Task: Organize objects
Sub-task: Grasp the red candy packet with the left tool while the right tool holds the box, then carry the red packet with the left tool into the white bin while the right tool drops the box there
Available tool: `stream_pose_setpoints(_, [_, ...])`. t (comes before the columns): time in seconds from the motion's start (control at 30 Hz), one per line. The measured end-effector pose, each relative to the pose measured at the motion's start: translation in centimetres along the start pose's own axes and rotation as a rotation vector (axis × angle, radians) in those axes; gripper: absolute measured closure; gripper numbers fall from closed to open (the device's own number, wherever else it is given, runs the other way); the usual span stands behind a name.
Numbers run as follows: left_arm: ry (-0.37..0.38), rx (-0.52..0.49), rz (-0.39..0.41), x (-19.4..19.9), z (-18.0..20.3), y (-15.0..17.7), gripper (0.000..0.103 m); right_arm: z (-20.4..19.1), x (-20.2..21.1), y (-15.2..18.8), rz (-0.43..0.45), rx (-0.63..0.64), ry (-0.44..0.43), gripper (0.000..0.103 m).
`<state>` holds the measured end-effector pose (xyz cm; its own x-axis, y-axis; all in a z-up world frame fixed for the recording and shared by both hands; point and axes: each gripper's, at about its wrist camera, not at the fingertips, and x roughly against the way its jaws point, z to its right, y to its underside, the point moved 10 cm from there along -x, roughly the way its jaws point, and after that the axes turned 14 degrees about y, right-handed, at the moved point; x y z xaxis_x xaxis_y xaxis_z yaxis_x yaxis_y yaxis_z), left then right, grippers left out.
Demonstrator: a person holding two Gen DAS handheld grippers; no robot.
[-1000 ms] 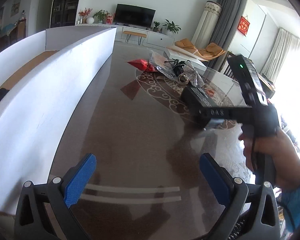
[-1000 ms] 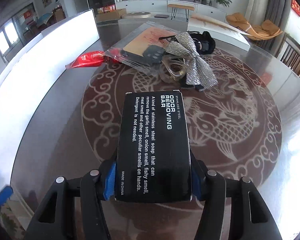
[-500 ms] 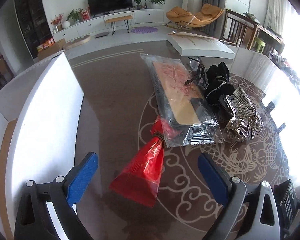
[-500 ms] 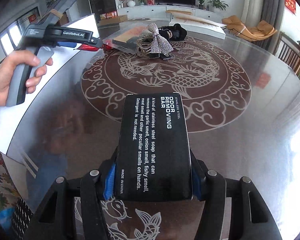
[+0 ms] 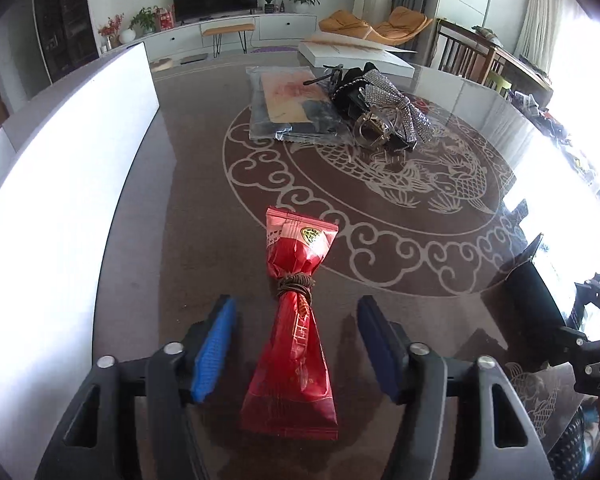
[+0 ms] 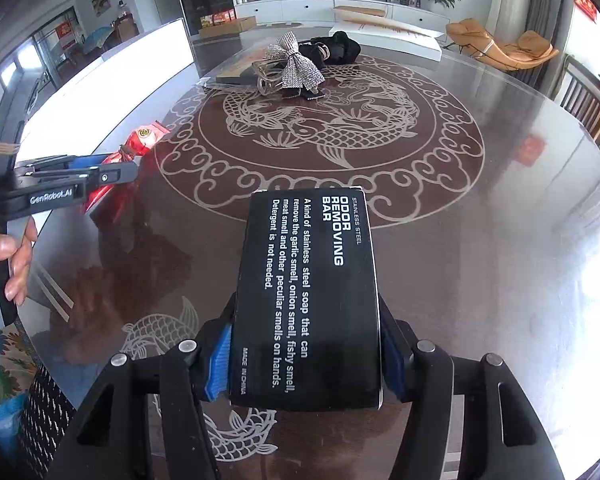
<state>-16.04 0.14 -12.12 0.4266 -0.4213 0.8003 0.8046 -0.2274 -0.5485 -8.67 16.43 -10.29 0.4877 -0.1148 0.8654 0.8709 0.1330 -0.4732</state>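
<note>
A red tied packet [image 5: 296,320] lies on the glass table between the fingers of my left gripper [image 5: 296,344], which is open and straddles it without touching. It also shows in the right wrist view [image 6: 134,148] beside the left gripper [image 6: 80,180]. My right gripper [image 6: 306,356] is shut on a black "odor removing bar" box [image 6: 308,300], held above the table's near edge. That box shows at the right edge of the left wrist view [image 5: 534,300].
A foil-wrapped flat pack [image 5: 288,104], a glittery silver bow [image 5: 396,108] and black accessories [image 5: 352,84] lie at the far side of the round table [image 5: 380,208]. A long white board [image 5: 60,184] stands along the left. A white box [image 5: 352,54] lies farther back.
My left gripper has come down around the red packet, now between its fingers and turned lengthwise. The right gripper with the black box has drawn back toward the near edge.
</note>
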Motion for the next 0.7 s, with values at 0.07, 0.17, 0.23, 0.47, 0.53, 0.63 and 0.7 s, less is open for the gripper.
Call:
stream_pose_setpoints(0.07, [0.013, 0.014, -0.001, -0.3, 0.1, -0.5, 0.031, 0.1, -0.3, -0.6, -0.018, -0.001, -0.008, 0.04])
stream_pose_setpoints(0.17, [-0.041, 0.005, -0.009, -0.9, -0.6, -0.9, 0.086, 0.4, -0.4, -1.0, -0.028, -0.014, -0.026, 0.044])
stream_pose_setpoints(0.23, [0.005, 0.03, -0.001, -0.8, -0.3, -0.7, 0.086, 0.7, -0.1, -0.8, -0.04, -0.027, -0.02, 0.044])
stream_pose_setpoints(0.47, [0.152, 0.161, 0.267, 9.6, 1.2, -0.8, 0.086, -1.7, 5.5, -5.0, 0.056, -0.092, -0.153, 0.044])
stream_pose_setpoints(0.53, [0.151, 0.192, 0.345, 13.9, 0.1, -1.0, 0.086, -4.2, 7.7, -8.0, 0.099, -0.086, -0.212, 0.044])
stream_pose_setpoints(0.63, [0.057, 0.212, 0.392, 19.0, -3.8, -0.6, 0.086, -10.4, 11.0, -12.4, 0.165, -0.016, -0.299, 0.044])
stream_pose_setpoints(0.7, [-0.049, 0.235, 0.394, 21.3, -8.0, 0.0, 0.086, -15.5, 13.1, -14.9, 0.205, 0.046, -0.355, 0.044])
